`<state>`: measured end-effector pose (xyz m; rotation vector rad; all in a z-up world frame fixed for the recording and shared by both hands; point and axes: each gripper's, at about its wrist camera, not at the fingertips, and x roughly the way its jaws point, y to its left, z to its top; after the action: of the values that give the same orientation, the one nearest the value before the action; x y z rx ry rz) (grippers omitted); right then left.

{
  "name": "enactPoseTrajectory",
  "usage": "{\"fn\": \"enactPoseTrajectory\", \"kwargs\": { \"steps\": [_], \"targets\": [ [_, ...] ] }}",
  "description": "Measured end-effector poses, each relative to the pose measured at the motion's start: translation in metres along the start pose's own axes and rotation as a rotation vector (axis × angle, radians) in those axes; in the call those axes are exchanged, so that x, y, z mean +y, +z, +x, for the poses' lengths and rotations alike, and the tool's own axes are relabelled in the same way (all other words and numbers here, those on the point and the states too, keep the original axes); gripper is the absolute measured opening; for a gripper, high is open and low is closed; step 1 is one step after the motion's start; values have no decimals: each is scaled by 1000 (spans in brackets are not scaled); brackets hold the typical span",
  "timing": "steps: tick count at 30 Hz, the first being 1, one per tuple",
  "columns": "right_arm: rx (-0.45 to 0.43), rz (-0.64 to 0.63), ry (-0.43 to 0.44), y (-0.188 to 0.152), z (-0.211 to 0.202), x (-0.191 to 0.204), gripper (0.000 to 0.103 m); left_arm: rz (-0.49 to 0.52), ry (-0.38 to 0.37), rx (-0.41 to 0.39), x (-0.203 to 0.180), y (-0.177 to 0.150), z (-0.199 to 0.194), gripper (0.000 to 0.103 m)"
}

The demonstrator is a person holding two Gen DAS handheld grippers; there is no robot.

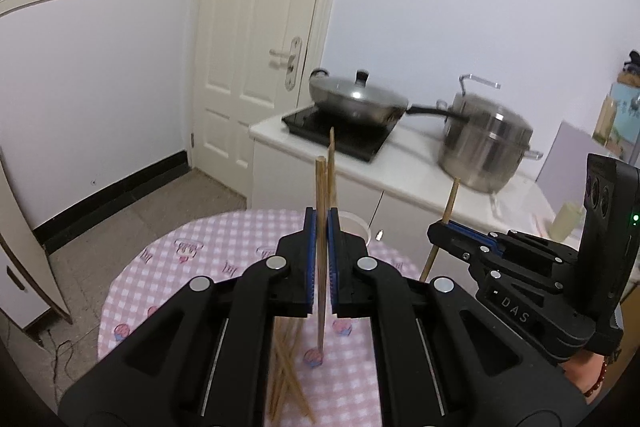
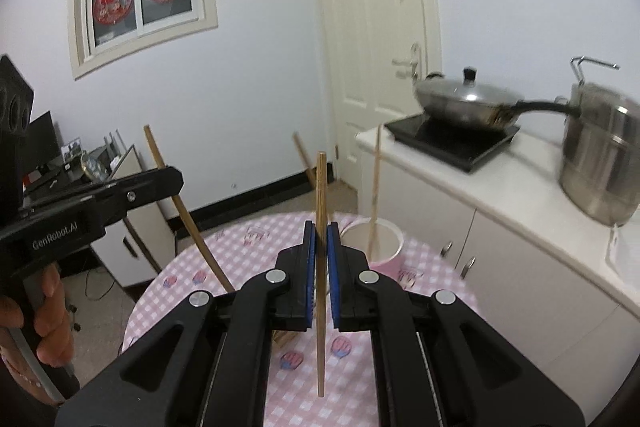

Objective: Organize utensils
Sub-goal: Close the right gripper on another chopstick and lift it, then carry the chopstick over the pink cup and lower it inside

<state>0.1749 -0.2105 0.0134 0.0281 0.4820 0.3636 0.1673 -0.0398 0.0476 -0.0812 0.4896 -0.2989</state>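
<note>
The left hand-held gripper (image 1: 321, 227) points out over the round pink-checked tabletop (image 1: 192, 267), its blue pads closed narrowly on upright wooden chopsticks (image 1: 320, 247); two tops show above the pads, though whether both sticks are pinched cannot be told. Their lower end hangs above the cloth. At 3 o'clock in the left wrist view, the right hand-held gripper (image 1: 434, 229) reaches in sideways with a single chopstick (image 1: 442, 227) clamped near its tip, tilted slightly off vertical.

From its own camera, the right hand-held gripper (image 2: 321, 231) holds that chopstick (image 2: 321, 267) upright between narrowly closed pads, the lower tip clear of the tabletop (image 2: 432, 267). At 9 o'clock there, the left hand-held gripper (image 2: 172, 179) enters level, a person's hand (image 2: 48, 319) wrapped around its grip, with a chopstick slanting down through its tip.

Loose chopsticks (image 1: 288, 379) lie crossed on the cloth at 6 o'clock under the left hand-held gripper.

A pale cup (image 2: 374, 243) stands on the tabletop at 1 o'clock from the right hand-held gripper, with one chopstick (image 2: 375, 187) standing in it, leaning on the rim. In the left wrist view only part of the cup's rim (image 1: 356, 221) shows behind the right finger.

Beyond, a white counter (image 2: 500, 195) carries a black cooktop (image 2: 452, 139) with a lidded wok (image 2: 468, 103), and a steel pot (image 2: 600, 167) at 3 o'clock. A white door (image 2: 376, 27) stands at 12 o'clock.
</note>
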Motion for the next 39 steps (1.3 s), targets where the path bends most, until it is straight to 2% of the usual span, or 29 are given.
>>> {"fn": "enactPoseTrajectory", "kwargs": {
  "steps": [6, 14, 20, 25, 30, 39],
  "targets": [
    [-76, 1, -43, 20, 4, -16, 5, -21, -28, -66, -17, 20, 6, 5],
    [-174, 24, -62, 47, 17, -41, 5, -36, -30, -204, -37, 48, 25, 5],
    [-275, 43, -59, 57, 24, -55, 5, -24, -5, -276, -46, 61, 42, 5],
    [-295, 48, -62, 55, 44, -63, 4, 0, 26, -272, -50, 58, 68, 5],
    [-244, 61, -47, 41, 70, -71, 4, 17, 43, -225, -47, 42, 94, 5],
    [-176, 72, -54, 12, 87, -78, 5, 27, 53, -171, -38, 19, 114, 6]
  ]
}}
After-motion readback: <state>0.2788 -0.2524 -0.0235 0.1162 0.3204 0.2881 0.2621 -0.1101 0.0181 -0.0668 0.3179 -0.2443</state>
